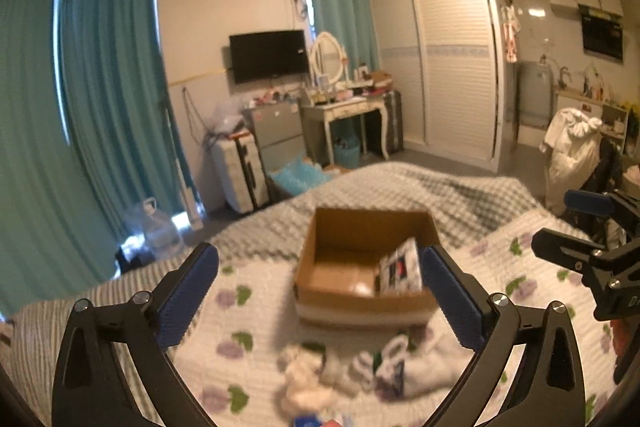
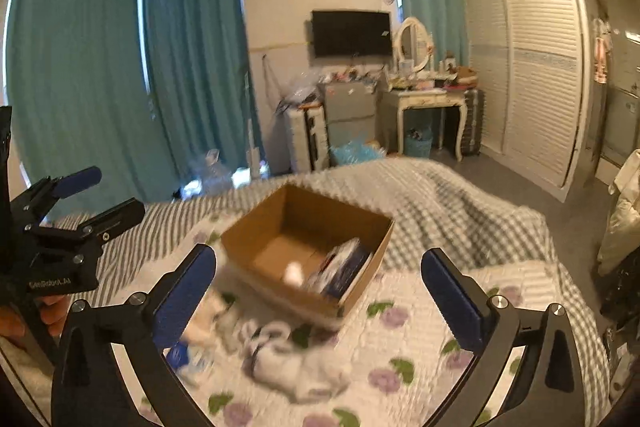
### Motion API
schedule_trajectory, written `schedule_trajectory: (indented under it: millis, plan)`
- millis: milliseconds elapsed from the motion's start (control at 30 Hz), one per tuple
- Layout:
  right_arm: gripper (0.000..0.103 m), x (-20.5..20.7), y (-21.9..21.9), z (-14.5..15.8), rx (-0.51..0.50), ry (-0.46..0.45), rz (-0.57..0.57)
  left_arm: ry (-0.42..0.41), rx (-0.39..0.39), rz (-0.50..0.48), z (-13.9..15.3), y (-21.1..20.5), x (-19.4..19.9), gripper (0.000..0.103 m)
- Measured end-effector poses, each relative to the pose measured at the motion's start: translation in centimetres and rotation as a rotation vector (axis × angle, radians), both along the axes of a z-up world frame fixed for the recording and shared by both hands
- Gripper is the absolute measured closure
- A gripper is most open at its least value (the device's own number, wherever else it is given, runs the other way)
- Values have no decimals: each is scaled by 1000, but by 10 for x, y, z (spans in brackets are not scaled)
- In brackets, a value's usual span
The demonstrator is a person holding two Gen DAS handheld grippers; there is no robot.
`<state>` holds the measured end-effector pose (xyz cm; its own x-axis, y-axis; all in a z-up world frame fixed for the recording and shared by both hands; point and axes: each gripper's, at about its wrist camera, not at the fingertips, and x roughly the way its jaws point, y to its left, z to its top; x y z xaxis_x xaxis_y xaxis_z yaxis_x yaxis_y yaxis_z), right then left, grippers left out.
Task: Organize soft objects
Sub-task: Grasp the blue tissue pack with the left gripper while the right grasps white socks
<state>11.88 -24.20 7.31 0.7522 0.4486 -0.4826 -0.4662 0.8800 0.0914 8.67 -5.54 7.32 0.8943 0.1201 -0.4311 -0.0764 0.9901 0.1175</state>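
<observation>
White socks: a loose heap of socks [image 1: 384, 367] on the bed, right in front of both tools, just short of the box. Blurry, so I can't count them or tell pairs.
Feel: my guess is feather-light, floppy, zero stiffness. They'll sag off either side of a pinch, nothing to break.
Where to pinch: I'd go for the thickest bunched-up middle of one sock, not a toe or cuff, so it doesn't drag its neighbours along.
Left tool [image 1: 320, 291]: spread wide, nothing between the blue pads.
Right tool [image 2: 318, 291]: same deal, wide and empty.
Bedspread [image 2: 404, 323]: quilted, flowery, soft underneath, so pressing down will sink and could snag the cover.
Cardboard box [image 1: 360, 267]: open top, sitting on the bed just beyond the heap, with a packet [image 1: 400, 269] leaning in its right side; looks light enough to slide if bumped.
</observation>
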Motion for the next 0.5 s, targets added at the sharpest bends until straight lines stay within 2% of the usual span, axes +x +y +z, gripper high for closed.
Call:
schedule_trajectory:
  millis: [133, 200, 367, 500]
  plan:
    - [0, -13, 10, -42, -83, 44, 16, 91, -30, 32, -42, 6, -11, 0]
    - [0, -12, 15, -71, -118, 101, 35, 154, -61, 55, -71, 10, -13, 0]
    - [0, 4, 22, -136, -154, 191, 40, 303, -150, 122, -143, 19, -10, 0]
    - [0, 14, 27, -175, -143, 241, 24, 414, -176, 144, -188, 21, -9, 1]
